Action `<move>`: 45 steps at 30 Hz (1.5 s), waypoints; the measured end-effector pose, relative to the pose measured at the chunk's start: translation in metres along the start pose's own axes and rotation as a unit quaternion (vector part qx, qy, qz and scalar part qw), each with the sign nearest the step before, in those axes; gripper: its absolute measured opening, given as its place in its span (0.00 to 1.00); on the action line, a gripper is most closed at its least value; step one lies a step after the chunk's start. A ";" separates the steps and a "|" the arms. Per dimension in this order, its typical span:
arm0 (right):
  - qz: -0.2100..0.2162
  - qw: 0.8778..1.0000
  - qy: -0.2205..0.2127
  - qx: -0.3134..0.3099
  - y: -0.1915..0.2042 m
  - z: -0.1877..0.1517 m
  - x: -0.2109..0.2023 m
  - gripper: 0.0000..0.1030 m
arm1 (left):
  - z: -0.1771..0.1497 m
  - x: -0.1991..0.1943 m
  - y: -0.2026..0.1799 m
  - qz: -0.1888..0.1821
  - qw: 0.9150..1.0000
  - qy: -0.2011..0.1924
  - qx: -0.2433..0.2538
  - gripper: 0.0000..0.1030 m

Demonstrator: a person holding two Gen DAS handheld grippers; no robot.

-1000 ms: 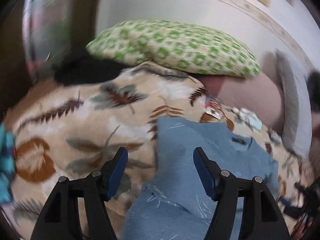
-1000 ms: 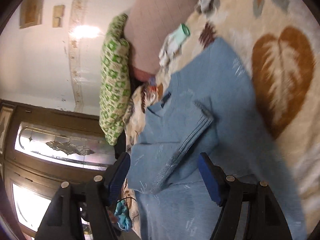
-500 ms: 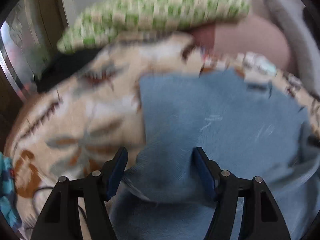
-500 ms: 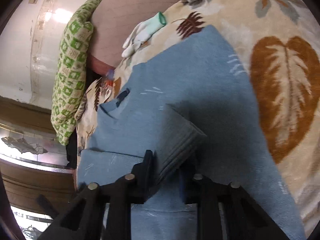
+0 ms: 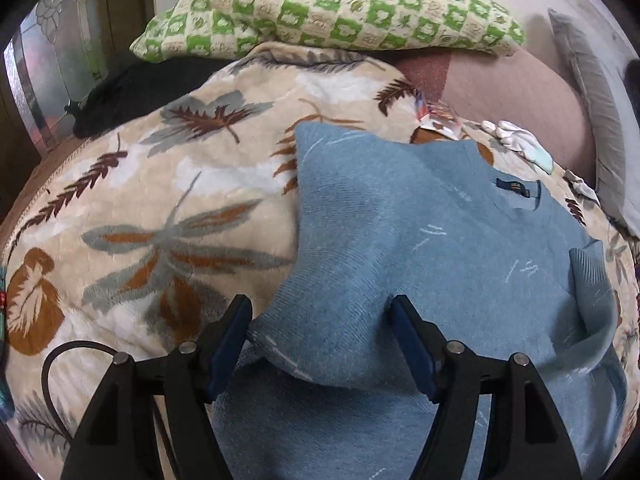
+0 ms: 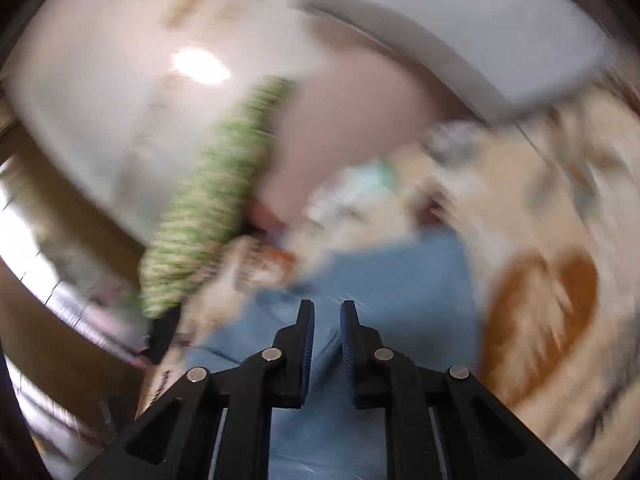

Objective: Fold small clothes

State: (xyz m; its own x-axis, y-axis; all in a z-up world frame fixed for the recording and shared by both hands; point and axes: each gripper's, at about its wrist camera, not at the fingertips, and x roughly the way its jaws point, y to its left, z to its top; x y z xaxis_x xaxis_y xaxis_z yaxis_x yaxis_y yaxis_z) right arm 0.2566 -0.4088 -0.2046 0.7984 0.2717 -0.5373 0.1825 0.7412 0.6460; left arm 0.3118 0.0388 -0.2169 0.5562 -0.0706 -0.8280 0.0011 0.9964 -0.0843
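Leaf-print blanket (image 5: 168,216) under blue sweater (image 5: 420,240), left gripper (image 5: 322,332) agape astride its sleeve, right gripper (image 6: 327,326) seemingly pinching blue cloth.

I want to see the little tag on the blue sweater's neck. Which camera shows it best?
The left wrist view. It is sharp, and the dark tag shows just inside the neckline of the blue sweater. The right wrist view is badly blurred: there the sweater is only a blue smear, and no tag can be made out.

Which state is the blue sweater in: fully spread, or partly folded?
Partly folded: on the sweater, the left sleeve lies turned inward over the body.
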 end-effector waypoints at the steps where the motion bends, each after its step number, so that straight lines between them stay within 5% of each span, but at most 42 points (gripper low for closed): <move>1: -0.003 1.000 0.017 0.002 -0.002 0.000 0.002 0.17 | 0.000 -0.001 -0.002 0.000 1.000 -0.002 0.006 0.70; 8: 0.028 0.996 0.085 -0.010 0.017 0.000 0.010 0.23 | -0.011 -0.002 -0.023 0.013 0.997 0.020 0.080 0.73; 14: 0.043 0.990 0.131 0.031 0.013 -0.015 0.038 0.25 | -0.004 -0.049 -0.035 -0.085 0.993 -0.059 0.051 0.73; 16: 0.015 0.990 0.137 0.035 0.012 -0.021 0.043 0.29 | -0.003 -0.055 -0.049 -0.118 0.989 -0.074 0.058 0.73; 19: -0.037 0.986 0.158 0.026 0.010 -0.031 0.051 0.29 | 0.000 -0.056 -0.080 -0.143 0.983 -0.079 0.079 0.73; 25: -0.029 0.972 0.227 0.056 0.000 -0.051 0.072 0.29 | 0.007 -0.027 -0.134 -0.177 0.978 -0.033 0.101 0.73; 27: 0.004 0.970 0.230 0.075 -0.002 -0.055 0.080 0.29 | 0.004 -0.012 -0.147 -0.198 0.975 0.004 0.098 0.73; 32: 0.065 0.966 0.217 0.121 -0.014 -0.064 0.097 0.32 | -0.016 0.017 -0.169 -0.297 0.948 0.097 0.065 0.73; 34: 0.099 0.958 0.215 0.162 -0.026 -0.063 0.097 0.31 | -0.019 0.019 -0.169 -0.320 0.940 0.100 0.061 0.73; 36: 0.173 0.936 0.204 0.228 -0.045 -0.065 0.101 0.31 | -0.019 0.020 -0.166 -0.346 0.931 0.106 0.042 0.73; 38: 0.254 0.901 0.196 0.291 -0.060 -0.069 0.111 0.31 | -0.020 0.021 -0.168 -0.362 0.925 0.111 0.028 0.73; 40: 0.296 0.882 0.210 0.301 -0.060 -0.069 0.122 0.31 | -0.020 0.019 -0.171 -0.371 0.923 0.101 0.024 0.73; 43: 0.322 0.874 0.217 0.293 -0.051 -0.062 0.123 0.31 | -0.016 0.015 -0.175 -0.396 0.914 0.083 0.016 0.73; 45: 0.333 0.881 0.181 0.282 -0.050 -0.045 0.111 0.31 | -0.011 0.013 -0.181 -0.416 0.907 0.063 -0.006 0.74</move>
State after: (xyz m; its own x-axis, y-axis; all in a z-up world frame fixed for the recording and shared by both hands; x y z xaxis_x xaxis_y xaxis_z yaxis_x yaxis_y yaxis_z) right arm 0.3103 -0.3881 -0.3214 0.6203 0.7844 -0.0087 0.0806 -0.0527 0.9954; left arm 0.3097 -0.1425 -0.2179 0.2675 -0.8033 -0.5321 0.3664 0.5956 -0.7148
